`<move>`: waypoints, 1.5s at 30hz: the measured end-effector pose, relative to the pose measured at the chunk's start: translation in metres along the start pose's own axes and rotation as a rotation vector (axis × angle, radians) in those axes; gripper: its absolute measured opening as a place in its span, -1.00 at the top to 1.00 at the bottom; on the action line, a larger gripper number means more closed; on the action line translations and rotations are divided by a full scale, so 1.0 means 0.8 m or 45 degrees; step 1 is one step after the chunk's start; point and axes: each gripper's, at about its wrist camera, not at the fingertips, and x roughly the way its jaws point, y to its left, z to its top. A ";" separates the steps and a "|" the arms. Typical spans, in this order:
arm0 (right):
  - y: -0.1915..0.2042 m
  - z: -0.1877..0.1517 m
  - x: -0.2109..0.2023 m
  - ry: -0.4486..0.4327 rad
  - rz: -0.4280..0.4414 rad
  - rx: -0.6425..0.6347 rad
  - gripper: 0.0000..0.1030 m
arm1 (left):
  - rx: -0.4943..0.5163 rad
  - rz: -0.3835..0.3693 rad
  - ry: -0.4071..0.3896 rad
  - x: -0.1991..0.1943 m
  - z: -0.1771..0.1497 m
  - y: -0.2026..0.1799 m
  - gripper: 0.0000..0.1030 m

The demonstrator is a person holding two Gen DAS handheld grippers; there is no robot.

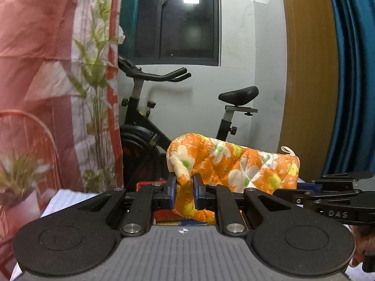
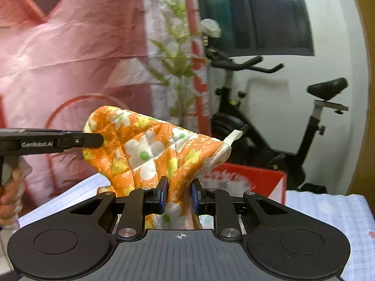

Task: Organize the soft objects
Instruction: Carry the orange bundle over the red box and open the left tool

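In the left wrist view, one orange floral mitt (image 1: 234, 164) is pinched at one end between the nearly closed jaws of the left gripper (image 1: 184, 193); it is held in the air. In the right wrist view, its cuff end is clenched by the right gripper (image 2: 179, 195), above one red box (image 2: 253, 178).

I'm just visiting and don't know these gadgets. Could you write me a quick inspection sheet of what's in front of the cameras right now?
Surface: white cloth-covered table, partly visible.
Job's things: orange floral oven mitt, lifted clear of the table, held at both ends.
Clutter: red box behind the mitt.
Grippers: left hand-held gripper shut on the mitt's thumb end; right hand-held gripper shut on its cuff end, near the white loop.
Cables: nothing seen.
Surroundings: exercise bike, dark window, pink patterned curtain, blue curtain.
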 end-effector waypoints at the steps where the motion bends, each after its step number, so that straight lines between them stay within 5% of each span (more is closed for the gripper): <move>1: -0.005 0.003 0.010 -0.004 -0.027 0.012 0.65 | 0.011 0.009 0.003 0.010 0.002 -0.004 0.70; 8: -0.030 -0.005 0.069 0.054 -0.153 -0.003 0.67 | 0.023 0.010 0.143 0.064 -0.013 -0.010 0.70; 17: -0.049 -0.037 0.099 0.290 -0.129 0.076 0.67 | -0.086 -0.098 0.497 0.110 -0.046 0.015 0.70; 24: -0.056 -0.046 0.128 0.437 -0.142 0.229 0.68 | -0.055 -0.109 0.647 0.134 -0.062 0.018 0.70; 32: -0.056 -0.047 0.152 0.546 -0.200 0.241 0.64 | -0.090 -0.099 0.669 0.144 -0.061 0.023 0.61; 34: -0.054 -0.046 0.154 0.567 -0.248 0.208 0.48 | -0.079 -0.101 0.645 0.139 -0.055 0.024 0.08; 36: -0.051 -0.043 0.152 0.558 -0.267 0.163 0.40 | -0.062 -0.094 0.591 0.126 -0.049 0.023 -0.15; 40: -0.043 -0.031 0.140 0.508 -0.331 0.098 -0.09 | -0.062 -0.091 0.531 0.104 -0.036 0.026 -0.15; 45: -0.031 -0.022 0.107 0.399 -0.289 0.053 -0.44 | -0.037 -0.104 0.466 0.062 -0.027 0.026 -0.22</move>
